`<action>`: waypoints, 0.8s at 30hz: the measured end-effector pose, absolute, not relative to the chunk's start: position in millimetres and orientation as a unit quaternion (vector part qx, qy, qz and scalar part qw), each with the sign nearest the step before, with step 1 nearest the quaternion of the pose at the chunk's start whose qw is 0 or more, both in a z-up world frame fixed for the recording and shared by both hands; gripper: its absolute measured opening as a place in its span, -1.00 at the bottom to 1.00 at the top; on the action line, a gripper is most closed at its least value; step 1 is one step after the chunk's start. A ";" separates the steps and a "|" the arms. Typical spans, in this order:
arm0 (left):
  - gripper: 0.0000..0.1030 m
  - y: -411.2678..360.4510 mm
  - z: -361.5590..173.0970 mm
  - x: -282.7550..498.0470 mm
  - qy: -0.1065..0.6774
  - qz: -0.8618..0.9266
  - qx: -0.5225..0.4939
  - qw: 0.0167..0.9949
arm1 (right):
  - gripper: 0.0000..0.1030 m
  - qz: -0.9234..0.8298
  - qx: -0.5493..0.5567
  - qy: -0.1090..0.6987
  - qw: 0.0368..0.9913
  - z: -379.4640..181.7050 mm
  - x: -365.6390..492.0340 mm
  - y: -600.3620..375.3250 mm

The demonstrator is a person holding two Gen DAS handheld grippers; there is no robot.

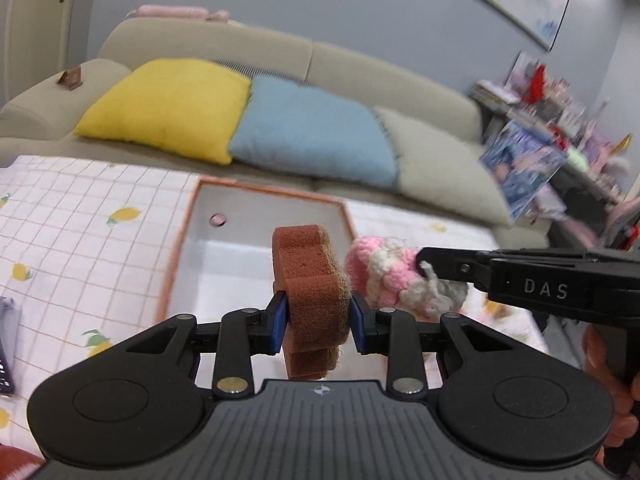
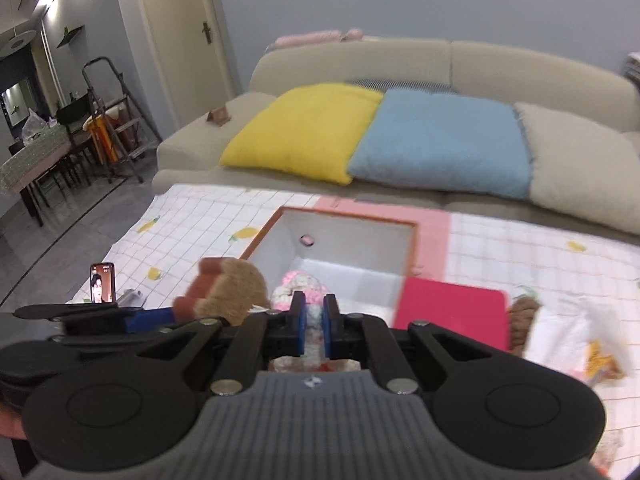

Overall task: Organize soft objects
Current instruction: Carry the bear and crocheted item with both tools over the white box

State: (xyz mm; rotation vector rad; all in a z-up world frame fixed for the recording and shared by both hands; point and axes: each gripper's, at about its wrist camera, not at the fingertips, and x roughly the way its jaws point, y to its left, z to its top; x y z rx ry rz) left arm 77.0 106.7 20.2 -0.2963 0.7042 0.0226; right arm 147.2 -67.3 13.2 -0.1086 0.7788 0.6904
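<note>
My left gripper (image 1: pixel 319 318) is shut on a brown scouring sponge (image 1: pixel 310 280), held upright above the near edge of a white box with an orange rim (image 1: pixel 256 188). In the right wrist view the sponge (image 2: pixel 228 292) shows at the left, with the left gripper's blue pad beside it. My right gripper (image 2: pixel 314 322) is shut on a pink and white knitted piece (image 2: pixel 298 284), held just before the box (image 2: pixel 340 214). The left wrist view shows that knitted piece (image 1: pixel 384 276) hanging from the right gripper's fingers (image 1: pixel 448 266) beside the sponge.
The box stands on a checked lemon-print cloth (image 2: pixel 200 216) on a table before a beige sofa (image 1: pixel 360 68) with yellow, blue and grey cushions. A red lid (image 2: pixel 452 312), a brown knitted item (image 2: pixel 520 320) and white wrappers lie at right. A phone (image 2: pixel 102 282) stands at left.
</note>
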 end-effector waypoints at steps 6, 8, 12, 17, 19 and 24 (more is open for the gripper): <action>-0.31 123.4 -8.0 99.1 0.411 0.004 -0.140 0.901 | -0.90 0.324 -0.082 0.411 0.848 -29.7 166.2 -26.3; -0.31 128.8 -18.2 106.8 0.442 0.001 -0.126 0.888 | -0.89 0.321 -0.091 0.424 0.842 -45.3 172.0 -17.5; -0.31 137.9 -34.5 123.5 0.496 -0.016 -0.121 0.860 | -0.90 0.320 -0.097 0.448 0.829 -66.9 176.9 -14.1; -0.31 143.1 -48.9 135.8 0.531 -0.019 -0.109 0.840 | -0.90 0.314 -0.093 0.466 0.822 -88.2 184.3 -8.6; -0.31 144.3 -47.8 139.8 0.539 -0.017 -0.102 0.836 | -0.89 0.312 -0.092 0.474 0.818 -96.0 186.7 -7.5; -0.31 151.1 -52.9 152.3 0.531 -0.005 -0.109 0.840 | -0.89 0.313 -0.110 0.491 0.805 -113.3 186.5 -4.8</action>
